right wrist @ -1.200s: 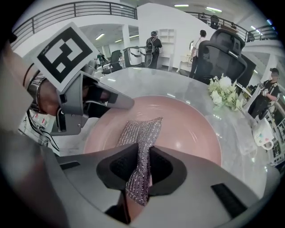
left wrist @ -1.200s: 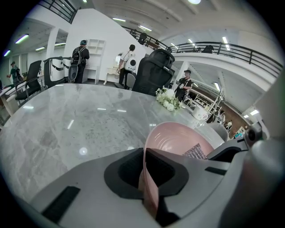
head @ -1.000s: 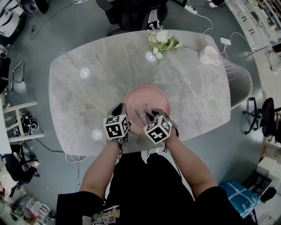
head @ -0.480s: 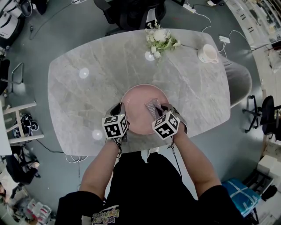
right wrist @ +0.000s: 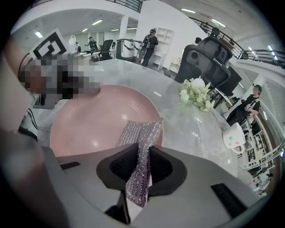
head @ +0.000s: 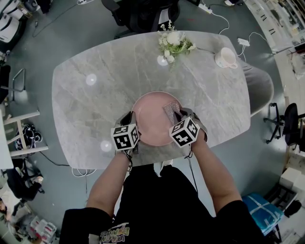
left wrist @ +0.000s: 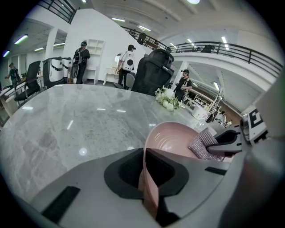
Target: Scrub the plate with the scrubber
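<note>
A pink plate [head: 151,119] lies on the grey marble table [head: 95,100] near its front edge. My left gripper [head: 129,125] is shut on the plate's [left wrist: 171,141] left rim, which runs between its jaws in the left gripper view. My right gripper [head: 178,116] is shut on a silvery glittering scrubber [head: 170,111]. The scrubber [right wrist: 140,142] rests on the plate's [right wrist: 89,127] right inner side, close to the rim. In the left gripper view the scrubber [left wrist: 205,144] shows at the plate's far edge.
White flowers [head: 175,44] stand at the table's far edge, and a white mug [head: 225,58] sits at the far right. A black chair [head: 143,14] is behind the table. Several people stand far off in the room in both gripper views.
My right gripper has carried the scrubber from the plate's middle to its right side. The left gripper and the plate have stayed where they were.
</note>
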A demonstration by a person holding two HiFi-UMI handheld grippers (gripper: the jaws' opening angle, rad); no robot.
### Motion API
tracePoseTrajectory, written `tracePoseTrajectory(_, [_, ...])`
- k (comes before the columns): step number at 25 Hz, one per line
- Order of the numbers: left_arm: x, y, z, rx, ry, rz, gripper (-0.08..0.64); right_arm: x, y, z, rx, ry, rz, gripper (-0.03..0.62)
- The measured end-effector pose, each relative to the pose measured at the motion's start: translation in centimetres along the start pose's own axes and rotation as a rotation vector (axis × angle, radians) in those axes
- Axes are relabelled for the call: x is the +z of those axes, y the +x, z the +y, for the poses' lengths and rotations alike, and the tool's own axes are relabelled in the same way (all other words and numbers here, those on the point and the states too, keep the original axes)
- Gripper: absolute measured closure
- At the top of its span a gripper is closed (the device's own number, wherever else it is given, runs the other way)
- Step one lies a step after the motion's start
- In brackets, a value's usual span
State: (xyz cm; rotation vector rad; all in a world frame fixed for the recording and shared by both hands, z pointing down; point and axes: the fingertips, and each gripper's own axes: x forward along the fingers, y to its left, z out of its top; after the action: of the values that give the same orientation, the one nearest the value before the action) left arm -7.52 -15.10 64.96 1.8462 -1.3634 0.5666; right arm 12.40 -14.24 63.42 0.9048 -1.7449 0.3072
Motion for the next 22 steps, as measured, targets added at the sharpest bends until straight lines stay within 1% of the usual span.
tracePoseTrajectory(7, [0.0, -0.1, -0.1, -0.01, 0.002, -0.001, 0.531, 0.0, -0.3, -2.2, -0.052, 0.051, -0.009, 0.517])
tracePoseTrajectory(12, [-0.3, -0.1, -0.2, -0.016, 0.007, 0.002, 0.531, 0.2, -0.6, -2.9, -0.089, 0.07, -0.025, 0.518])
tracePoseTrajectory(18, [-0.2, -0.1, -0.4, -0.023, 0.028, 0.014, 0.531, 0.5, -1.3, -3.9, -0.134, 0.103, -0.056, 0.518])
tracePoseTrajectory(22, [-0.3, 0.0, -0.6, -0.024, 0.049, 0.025, 0.531, 0.7, -2.2, -4.3, -0.155, 0.15, -0.087, 0.518])
